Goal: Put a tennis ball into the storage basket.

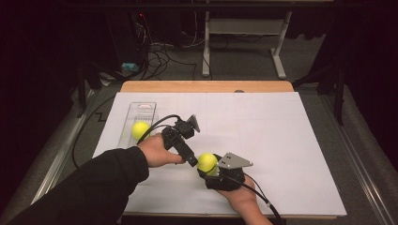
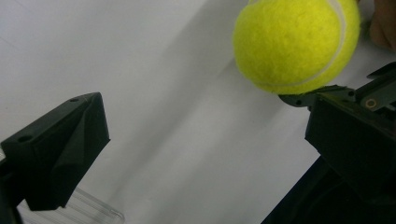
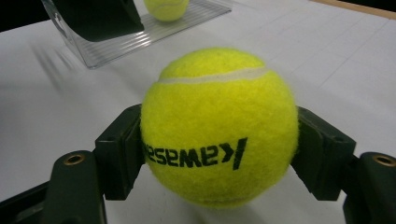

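Right gripper view has my right gripper [image 3: 219, 154] clamped on a yellow tennis ball [image 3: 219, 126], one black pad pressing each side, black lettering facing the lens. From the high view that held ball [image 1: 207, 162] sits above the white paper sheet [image 1: 281, 140], near the front of the table. My left gripper [image 1: 193, 161] is right beside it, jaws spread wide and gripping nothing. A second tennis ball [image 1: 140, 130] lies in the clear tray [image 1: 141, 108] at the sheet's left edge
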`<action>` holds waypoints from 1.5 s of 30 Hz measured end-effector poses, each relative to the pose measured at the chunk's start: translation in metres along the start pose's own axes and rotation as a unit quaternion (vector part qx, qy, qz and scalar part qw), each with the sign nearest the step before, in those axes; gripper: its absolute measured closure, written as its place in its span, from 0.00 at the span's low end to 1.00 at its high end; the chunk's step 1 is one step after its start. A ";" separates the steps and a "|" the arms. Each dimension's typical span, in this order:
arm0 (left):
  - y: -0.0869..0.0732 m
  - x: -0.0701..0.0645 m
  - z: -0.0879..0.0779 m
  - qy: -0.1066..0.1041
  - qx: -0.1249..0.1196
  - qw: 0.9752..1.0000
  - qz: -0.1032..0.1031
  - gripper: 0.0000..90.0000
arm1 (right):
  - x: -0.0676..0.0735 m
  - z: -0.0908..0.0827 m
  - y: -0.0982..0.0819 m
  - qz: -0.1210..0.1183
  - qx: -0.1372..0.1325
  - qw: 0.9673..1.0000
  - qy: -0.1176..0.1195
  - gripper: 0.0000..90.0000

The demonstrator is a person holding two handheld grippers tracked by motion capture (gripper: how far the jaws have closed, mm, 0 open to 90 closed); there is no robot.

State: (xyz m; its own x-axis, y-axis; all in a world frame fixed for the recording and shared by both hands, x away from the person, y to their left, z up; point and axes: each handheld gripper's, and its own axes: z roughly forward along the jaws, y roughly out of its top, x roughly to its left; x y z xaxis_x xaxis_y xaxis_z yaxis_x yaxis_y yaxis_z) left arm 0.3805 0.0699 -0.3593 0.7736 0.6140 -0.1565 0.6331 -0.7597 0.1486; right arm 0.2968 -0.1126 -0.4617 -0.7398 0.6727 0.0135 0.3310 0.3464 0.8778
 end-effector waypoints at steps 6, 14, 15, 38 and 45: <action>0.001 -0.002 -0.001 0.000 0.001 1.000 0.003 0.01 | 0.005 0.004 0.001 -0.001 -0.004 1.000 0.010 0.30; 0.005 -0.008 0.001 -0.003 0.004 1.000 0.013 0.01 | 0.007 0.007 -0.002 0.000 -0.005 1.000 0.013 0.30; 0.005 -0.009 0.002 -0.003 0.005 1.000 0.014 0.01 | 0.007 0.007 -0.002 0.000 -0.007 1.000 0.018 0.30; 0.019 -0.019 0.013 -0.027 0.016 0.999 0.024 0.01 | 0.006 0.005 -0.002 0.015 -0.028 0.999 0.027 0.30; 0.023 -0.021 0.017 -0.037 0.019 0.999 0.023 0.01 | 0.004 0.003 -0.002 0.014 -0.036 0.999 0.029 0.30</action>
State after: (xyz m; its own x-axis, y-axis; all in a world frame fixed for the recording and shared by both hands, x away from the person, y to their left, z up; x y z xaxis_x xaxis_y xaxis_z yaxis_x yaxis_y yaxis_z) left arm 0.3778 0.0358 -0.3691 0.7971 0.5613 -0.2226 0.5937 -0.7957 0.1197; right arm 0.2950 -0.1084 -0.4644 -0.7639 0.6420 0.0652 0.3113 0.2780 0.9087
